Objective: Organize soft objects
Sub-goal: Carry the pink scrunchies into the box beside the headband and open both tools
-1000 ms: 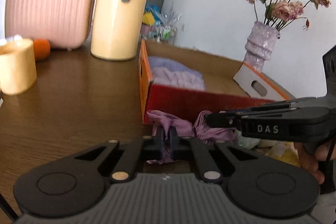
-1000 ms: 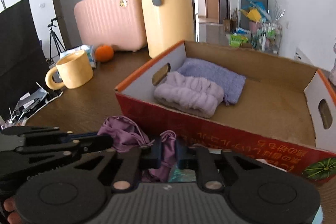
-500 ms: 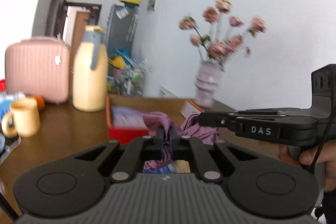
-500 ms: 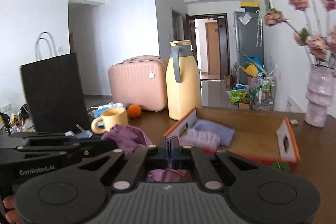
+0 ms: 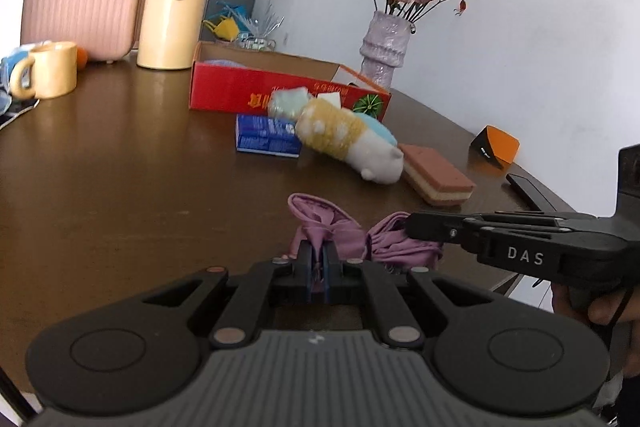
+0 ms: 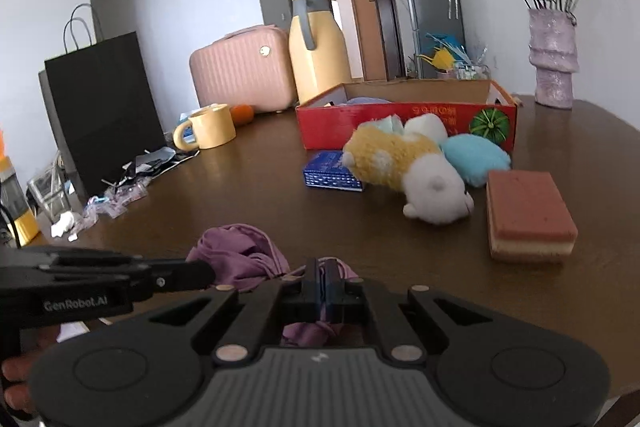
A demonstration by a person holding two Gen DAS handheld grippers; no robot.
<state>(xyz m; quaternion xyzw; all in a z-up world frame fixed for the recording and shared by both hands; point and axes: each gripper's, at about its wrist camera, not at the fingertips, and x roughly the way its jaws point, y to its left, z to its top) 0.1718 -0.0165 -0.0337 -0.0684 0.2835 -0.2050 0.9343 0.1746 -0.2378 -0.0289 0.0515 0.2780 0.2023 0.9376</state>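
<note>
Two black grippers pinch one crumpled purple cloth (image 5: 340,231) between them, close to the near edge of a dark wooden table (image 5: 120,167). The left gripper (image 5: 319,267) has its fingers pressed together on a fold at one end of the cloth. The right gripper (image 6: 320,279) is clamped the same way on the other end, so the fabric bunches between the two tools, low over the tabletop.

Farther back on the table, beyond the cloth, a layered brown and cream sponge (image 6: 528,215) lies flat. Just beside it lies a yellow and white plush toy (image 6: 404,171) on its side, touching a pale blue cushion (image 6: 476,157) and a small blue packet (image 6: 332,173).

Behind these soft things stands a red cardboard box (image 6: 404,119), open at the top, with something lilac showing just above its rim.

Beyond the box on one side are a yellow mug (image 6: 210,127), a tall yellow thermos (image 6: 318,47) and a pink case (image 6: 244,67). On the other side stands a lilac vase (image 6: 554,59) of dried roses.
</note>
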